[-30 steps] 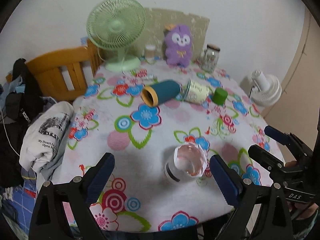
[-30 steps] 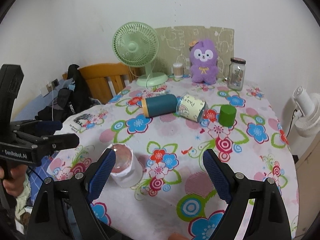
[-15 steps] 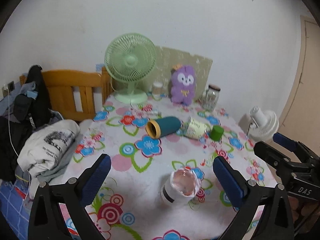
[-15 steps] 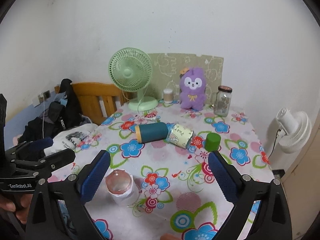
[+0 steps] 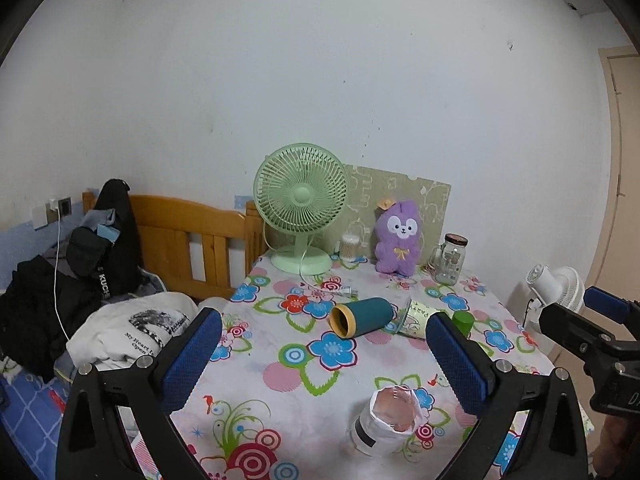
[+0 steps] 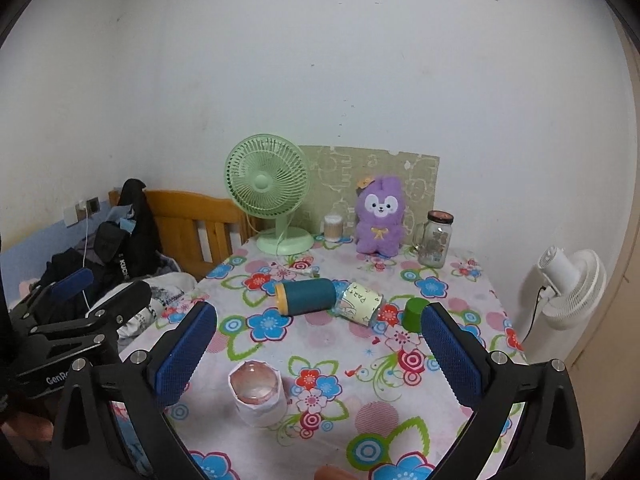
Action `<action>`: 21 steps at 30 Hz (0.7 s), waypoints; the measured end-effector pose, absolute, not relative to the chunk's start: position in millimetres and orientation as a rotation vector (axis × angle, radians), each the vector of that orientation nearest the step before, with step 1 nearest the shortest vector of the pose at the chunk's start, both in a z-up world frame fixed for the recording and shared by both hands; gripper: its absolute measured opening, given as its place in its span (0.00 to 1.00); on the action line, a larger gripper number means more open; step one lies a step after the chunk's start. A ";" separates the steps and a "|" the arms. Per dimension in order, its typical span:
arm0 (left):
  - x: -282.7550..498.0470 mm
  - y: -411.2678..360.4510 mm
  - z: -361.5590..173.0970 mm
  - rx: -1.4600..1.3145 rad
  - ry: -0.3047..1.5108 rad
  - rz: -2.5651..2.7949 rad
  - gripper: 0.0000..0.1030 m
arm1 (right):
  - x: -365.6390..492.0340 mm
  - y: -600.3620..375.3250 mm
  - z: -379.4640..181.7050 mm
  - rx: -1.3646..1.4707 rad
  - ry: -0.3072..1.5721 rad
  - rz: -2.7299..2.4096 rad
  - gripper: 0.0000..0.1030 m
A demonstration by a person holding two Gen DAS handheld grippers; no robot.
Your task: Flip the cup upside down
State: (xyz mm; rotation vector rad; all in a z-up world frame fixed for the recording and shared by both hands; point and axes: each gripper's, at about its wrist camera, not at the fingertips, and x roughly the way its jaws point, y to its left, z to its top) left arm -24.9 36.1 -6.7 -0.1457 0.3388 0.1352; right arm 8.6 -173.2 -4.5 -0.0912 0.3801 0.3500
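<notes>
A white paper-wrapped cup [image 5: 387,420] stands on the flowered tablecloth near the front edge, its clear pinkish end facing up; it also shows in the right wrist view [image 6: 258,394]. My left gripper [image 5: 326,358] is open and empty, raised above and behind the cup. My right gripper [image 6: 318,354] is open and empty, also raised, with the cup low between its fingers. Each gripper shows in the other's view, the right one [image 5: 588,332] and the left one [image 6: 76,308].
A teal tumbler [image 5: 360,316], a pale printed cup [image 5: 418,316] and a small green cup [image 5: 463,322] lie or stand mid-table. A green fan [image 5: 301,208], purple plush [image 5: 398,236] and glass jar [image 5: 451,258] line the back. Clothes pile [image 5: 132,328] at left, white fan [image 5: 558,290] at right.
Both grippers have risen and pulled back from the table, so the cup sits lower and smaller in both views. The cup has not moved.
</notes>
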 end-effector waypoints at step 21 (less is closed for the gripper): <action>-32.9 18.6 -3.5 -0.096 0.276 0.137 1.00 | 0.7 -181.1 -1.7 -0.081 0.357 0.311 1.00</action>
